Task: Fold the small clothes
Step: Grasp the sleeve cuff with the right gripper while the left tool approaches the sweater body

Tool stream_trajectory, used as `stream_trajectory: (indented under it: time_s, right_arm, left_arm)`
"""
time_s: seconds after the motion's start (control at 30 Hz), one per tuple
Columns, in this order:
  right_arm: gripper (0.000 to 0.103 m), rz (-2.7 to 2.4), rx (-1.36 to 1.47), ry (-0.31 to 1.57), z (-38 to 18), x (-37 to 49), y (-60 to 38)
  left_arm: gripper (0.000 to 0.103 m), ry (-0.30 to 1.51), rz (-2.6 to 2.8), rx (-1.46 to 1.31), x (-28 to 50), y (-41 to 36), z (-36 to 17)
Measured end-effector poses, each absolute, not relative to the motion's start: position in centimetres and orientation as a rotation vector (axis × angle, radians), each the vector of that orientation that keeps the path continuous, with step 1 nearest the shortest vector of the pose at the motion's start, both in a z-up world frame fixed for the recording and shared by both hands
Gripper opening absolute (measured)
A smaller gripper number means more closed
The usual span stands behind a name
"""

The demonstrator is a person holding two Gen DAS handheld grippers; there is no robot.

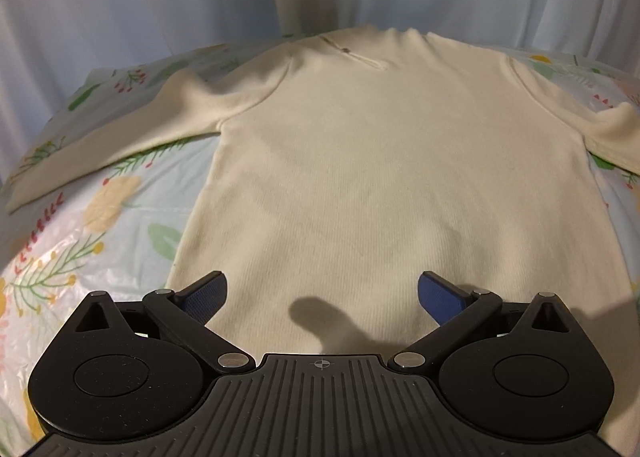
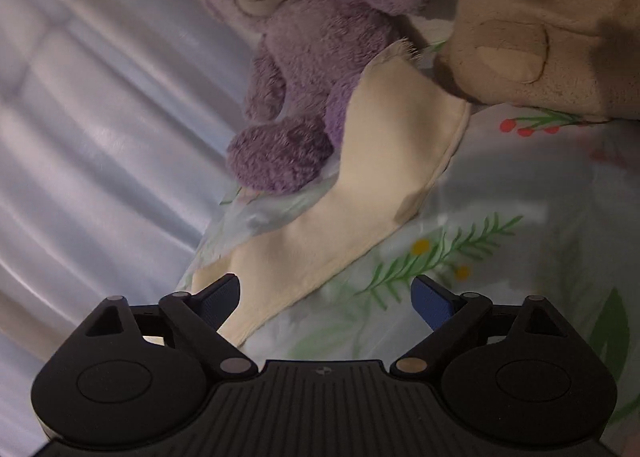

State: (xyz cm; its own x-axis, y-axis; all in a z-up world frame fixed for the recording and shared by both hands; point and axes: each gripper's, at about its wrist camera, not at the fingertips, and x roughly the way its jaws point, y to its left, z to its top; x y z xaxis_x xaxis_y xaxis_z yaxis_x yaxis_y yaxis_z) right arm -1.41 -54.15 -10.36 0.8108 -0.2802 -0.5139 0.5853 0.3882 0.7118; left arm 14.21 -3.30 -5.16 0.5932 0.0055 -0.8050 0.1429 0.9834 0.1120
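Observation:
A cream long-sleeved sweater (image 1: 380, 161) lies flat on the floral sheet, collar at the far side, both sleeves spread out. My left gripper (image 1: 322, 297) is open and empty, just above the sweater's near hem. In the right wrist view, one cream sleeve (image 2: 360, 193) runs diagonally from the lower left up to its cuff by the toys. My right gripper (image 2: 324, 301) is open and empty, with its left finger (image 2: 220, 301) over the sleeve's near end.
A floral plastic-covered sheet (image 1: 80, 257) covers the surface. A purple teddy bear (image 2: 304, 57) and a beige plush toy (image 2: 532, 17) sit by the sleeve's cuff. Pale curtains (image 1: 120, 9) hang behind.

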Motion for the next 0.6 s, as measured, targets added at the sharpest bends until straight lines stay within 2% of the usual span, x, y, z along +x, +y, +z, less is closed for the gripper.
stream_trajectory:
  time_s: [0.03, 0.13, 0.3, 0.4, 0.47, 0.53, 0.6]
  right_arm:
    - [0.064, -0.583, 1.062, 0.333, -10.8, -1.3, -55.1]
    - [0.047, -0.620, 1.117, 0.357, -12.4, -0.6, -57.4]
    - [0.041, -0.635, 1.145, 0.292, -13.1, 0.3, -58.8]
    - [0.027, -0.646, 1.147, 0.297, -13.5, 1.0, -59.5]
    - [0.022, -0.644, 1.145, 0.293, -13.6, 1.2, -59.7]
    - [0.013, -0.638, 1.135, 0.286, -13.5, 1.3, -59.6]
    - [0.010, -0.627, 1.116, 0.269, -13.2, 0.9, -59.0]
  left_arm:
    - [0.103, 0.939, -0.080, 0.157, 14.8, -3.4, -5.5]
    - [0.103, 0.951, -0.081, 0.130, 16.0, -3.9, -6.1]
    - [0.103, 0.975, -0.116, 0.071, 17.2, -4.3, -6.9]
    - [0.103, 1.018, -0.115, 0.016, 18.0, -4.0, -7.5]
    - [0.103, 1.018, -0.104, 0.021, 18.2, -3.9, -7.8]
    - [0.103, 1.019, -0.105, 0.045, 18.3, -4.0, -7.9]
    - [0.103, 1.018, -0.109, 0.068, 18.4, -4.1, -8.1]
